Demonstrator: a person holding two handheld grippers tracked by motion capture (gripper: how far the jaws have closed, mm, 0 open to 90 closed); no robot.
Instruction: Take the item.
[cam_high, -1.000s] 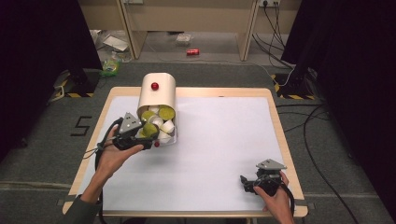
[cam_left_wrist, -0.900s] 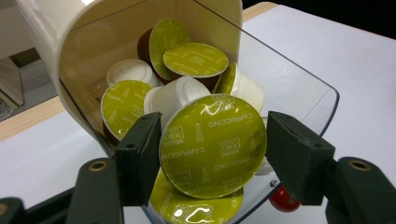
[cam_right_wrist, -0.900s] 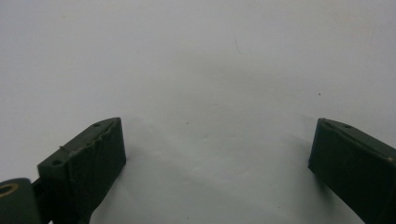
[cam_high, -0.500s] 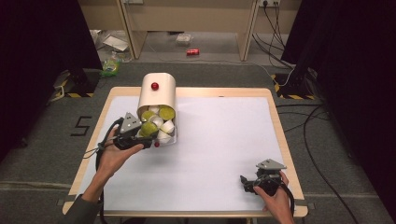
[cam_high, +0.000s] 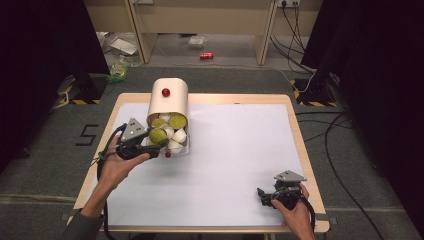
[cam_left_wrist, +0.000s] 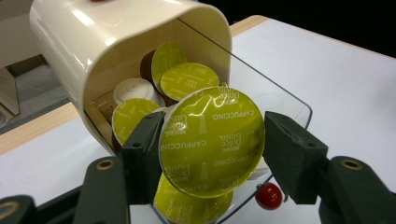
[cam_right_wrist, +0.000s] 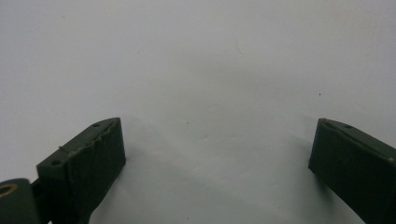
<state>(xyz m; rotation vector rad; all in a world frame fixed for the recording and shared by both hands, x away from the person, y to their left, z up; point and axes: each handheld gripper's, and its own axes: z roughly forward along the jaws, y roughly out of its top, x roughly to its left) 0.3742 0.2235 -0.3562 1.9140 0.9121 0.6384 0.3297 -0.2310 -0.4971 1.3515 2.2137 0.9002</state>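
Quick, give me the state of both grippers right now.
Left gripper: closed on a green-lidded coffee capsule at the mouth of the cream dispenser.
Right gripper: open, holding nothing, over the white table.

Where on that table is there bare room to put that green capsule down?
The white mat is bare between the cream dispenser and the right gripper, and along its far right side. It is crowded at the dispenser's mouth, where the left gripper holds the capsule.
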